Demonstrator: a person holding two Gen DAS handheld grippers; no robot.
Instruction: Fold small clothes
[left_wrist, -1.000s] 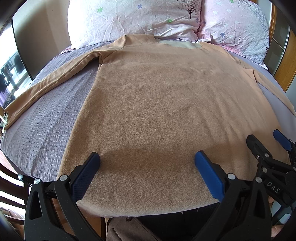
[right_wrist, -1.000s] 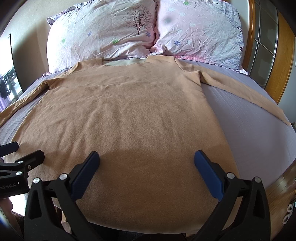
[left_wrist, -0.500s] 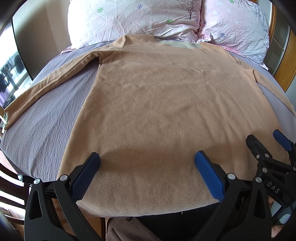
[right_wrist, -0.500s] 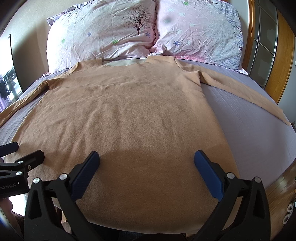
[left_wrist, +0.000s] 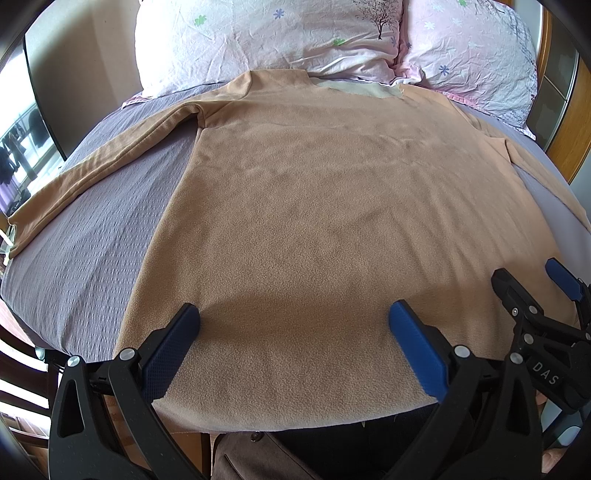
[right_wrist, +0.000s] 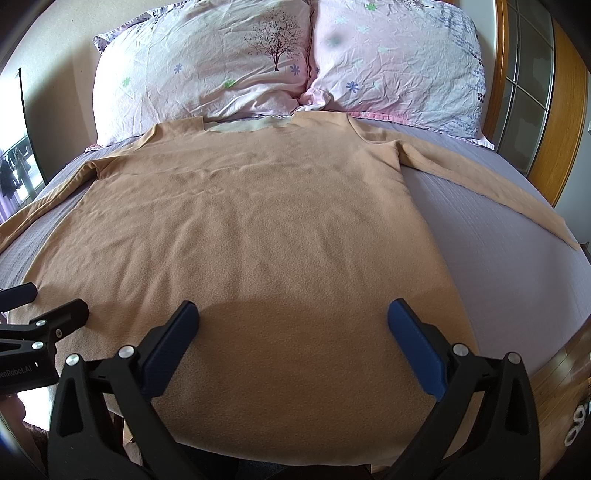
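Note:
A tan long-sleeved fleece top lies flat on the bed, collar toward the pillows, both sleeves spread out to the sides; it also fills the right wrist view. My left gripper is open and empty, hovering over the left part of the hem. My right gripper is open and empty over the right part of the hem. The right gripper shows at the lower right of the left wrist view, and the left gripper at the lower left of the right wrist view.
The grey-purple bedspread shows either side of the top. Two floral pillows lean at the head. A wooden headboard frame stands at the right. The bed's near edge is just under the hem.

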